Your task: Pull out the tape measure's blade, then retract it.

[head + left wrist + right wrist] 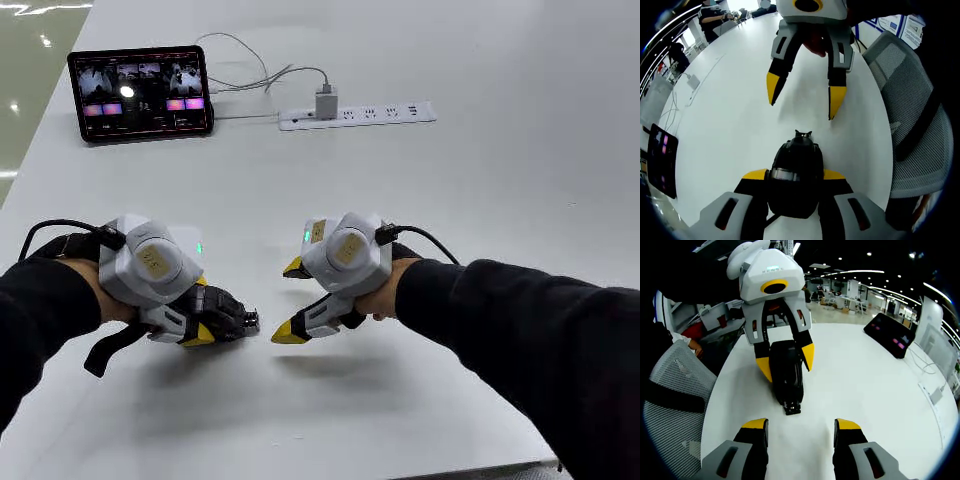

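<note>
A black tape measure (225,318) is clamped in my left gripper (212,312), a little above the white table (480,200). Its blade is wound in, and only the small hook end (251,320) sticks out toward the right gripper. In the left gripper view the case (796,165) sits between my yellow-tipped jaws, hook (803,134) pointing ahead. My right gripper (290,300) faces it from the right, open and holding nothing, its tips a short way from the hook. From the right gripper view, the tape measure (786,375) hangs ahead of my open right gripper (801,424).
A tablet (140,92) with a lit screen lies at the far left of the table. A white power strip (355,114) with a charger and cables is beside it. The table's front edge runs just below the hands. A grey mesh chair (910,100) stands off the table.
</note>
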Demonstrator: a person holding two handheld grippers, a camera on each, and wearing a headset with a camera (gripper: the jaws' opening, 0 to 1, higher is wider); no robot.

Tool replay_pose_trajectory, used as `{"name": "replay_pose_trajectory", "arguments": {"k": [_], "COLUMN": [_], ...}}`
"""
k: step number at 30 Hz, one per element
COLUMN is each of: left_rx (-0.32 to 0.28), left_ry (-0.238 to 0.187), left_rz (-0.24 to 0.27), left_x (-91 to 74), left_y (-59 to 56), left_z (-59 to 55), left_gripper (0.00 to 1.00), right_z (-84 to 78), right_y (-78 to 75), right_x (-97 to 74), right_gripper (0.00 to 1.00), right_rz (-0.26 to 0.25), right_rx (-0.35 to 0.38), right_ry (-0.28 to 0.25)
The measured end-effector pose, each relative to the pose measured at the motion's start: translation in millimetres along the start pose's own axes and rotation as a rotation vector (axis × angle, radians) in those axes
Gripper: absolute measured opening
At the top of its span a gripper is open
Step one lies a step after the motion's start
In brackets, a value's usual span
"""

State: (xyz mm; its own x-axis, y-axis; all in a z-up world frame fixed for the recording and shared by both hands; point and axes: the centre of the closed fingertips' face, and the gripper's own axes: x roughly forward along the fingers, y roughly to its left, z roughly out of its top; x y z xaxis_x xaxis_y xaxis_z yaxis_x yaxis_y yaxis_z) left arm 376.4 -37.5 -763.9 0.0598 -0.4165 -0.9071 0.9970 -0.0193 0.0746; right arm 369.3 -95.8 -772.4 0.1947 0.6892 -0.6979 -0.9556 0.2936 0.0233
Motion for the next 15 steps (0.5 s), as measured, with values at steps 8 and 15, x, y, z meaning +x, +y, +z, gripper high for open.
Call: {"name": "replay_pose_trajectory", "arguments": {"k": [8,15], "left_rx": [-0.008,-0.015], "left_ry": [-0.001,-0.007], "left_rz": [-0.004,-0.01], "left_x": [3.1,3.8], "left_y": [1.3,0.8], "left_z": [-0.4,-0.3], "left_gripper": [0.33,0.33], "right_z": [9.1,5.3], "right_y": [3.7,8.4], "right_x": [17.1,25.4], "right_gripper": [0.41,0.33], "right_rz": [0.018,0.033], "right_rx": [-0.031,-0.046], "right_ry": [-0.007,0.007]}}
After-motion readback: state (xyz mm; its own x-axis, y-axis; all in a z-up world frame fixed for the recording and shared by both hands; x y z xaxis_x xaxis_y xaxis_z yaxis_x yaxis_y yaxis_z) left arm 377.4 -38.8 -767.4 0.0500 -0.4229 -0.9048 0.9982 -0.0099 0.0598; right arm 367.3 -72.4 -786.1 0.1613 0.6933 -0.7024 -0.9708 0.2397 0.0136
